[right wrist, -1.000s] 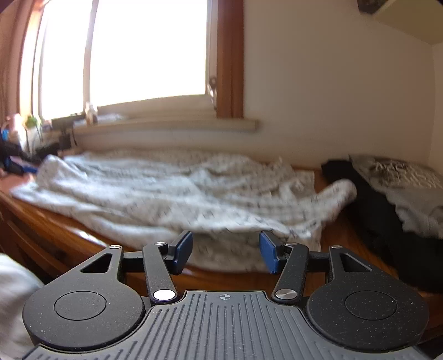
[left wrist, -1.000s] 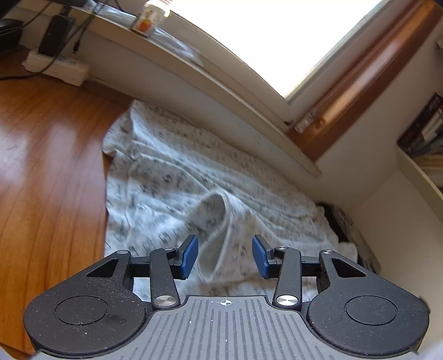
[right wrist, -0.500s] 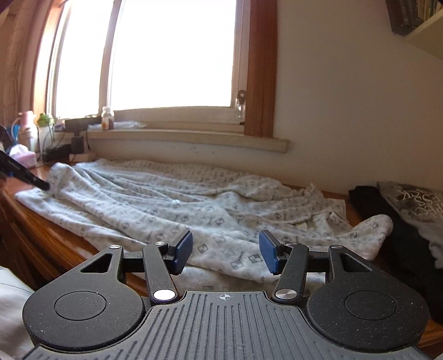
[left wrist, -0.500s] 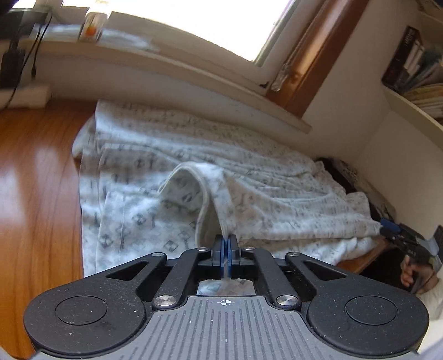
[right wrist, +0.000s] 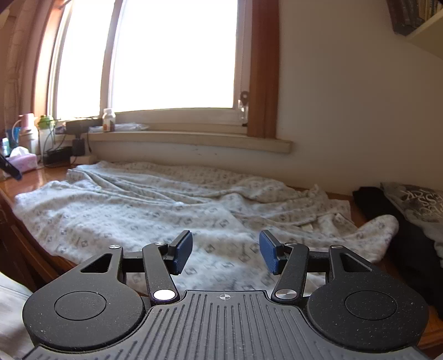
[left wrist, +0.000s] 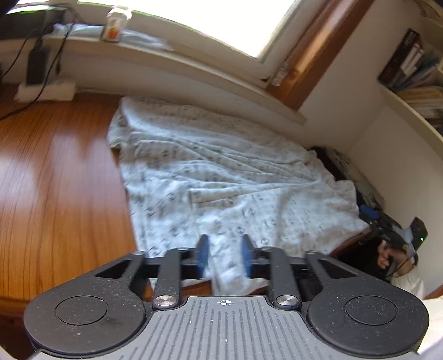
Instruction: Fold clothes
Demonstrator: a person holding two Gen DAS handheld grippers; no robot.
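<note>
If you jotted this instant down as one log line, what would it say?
left gripper: jaws opening, empty | right gripper: jaws opening, empty | patterned white garment: spread on wooden table, unfolded

The left wrist view was smeared with motion blur, so the grey print on the pale patterned garment (left wrist: 221, 177) could not be read. The label on the small white bottle (left wrist: 114, 26) was illegible. The dark clothes pile (right wrist: 409, 235) ran off the right edge, perhaps folded.

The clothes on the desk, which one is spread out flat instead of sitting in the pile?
The pale patterned garment, spread wide across the wooden desk below the windowsill. The dark clothes and grey printed top are heaped at its right end.
</note>
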